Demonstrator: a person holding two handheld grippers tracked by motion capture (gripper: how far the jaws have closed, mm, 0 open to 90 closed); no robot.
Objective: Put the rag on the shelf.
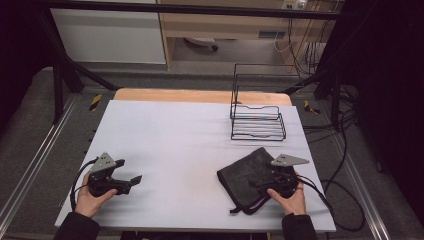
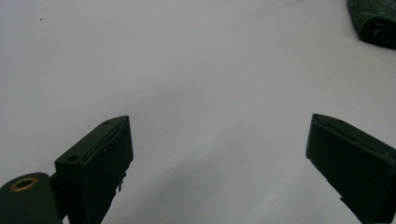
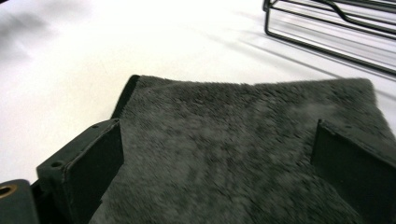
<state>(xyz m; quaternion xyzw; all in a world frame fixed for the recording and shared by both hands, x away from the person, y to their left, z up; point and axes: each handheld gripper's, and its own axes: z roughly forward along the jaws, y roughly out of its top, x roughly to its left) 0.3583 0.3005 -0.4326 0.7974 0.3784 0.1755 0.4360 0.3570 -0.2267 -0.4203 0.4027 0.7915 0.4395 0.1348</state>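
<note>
**Right gripper over the dark cloth, left gripper over bare table**

The white table takes most of the high view, with a strip of bare wood at its far edge. On the far right part of it stands a black wire rack, made of thin bars, with a low tray in front and a taller frame behind. In the right gripper view the wire rack is at the upper right, well apart from the jaws.

The dark grey cloth lies folded and flat on the near right part of the table, nearer to the person than the rack. It has a soft, fuzzy surface, and a thin loop hangs from its near corner.

The right gripper is held in the person's right hand above the near right side of the cloth. In the right gripper view its 2 jaws are spread wide, with the cloth lying between and under them.

The left gripper is in the left hand at the near left, well apart from the cloth. Its 2 jaws are also spread wide over the bare white surface, holding nothing.
</note>
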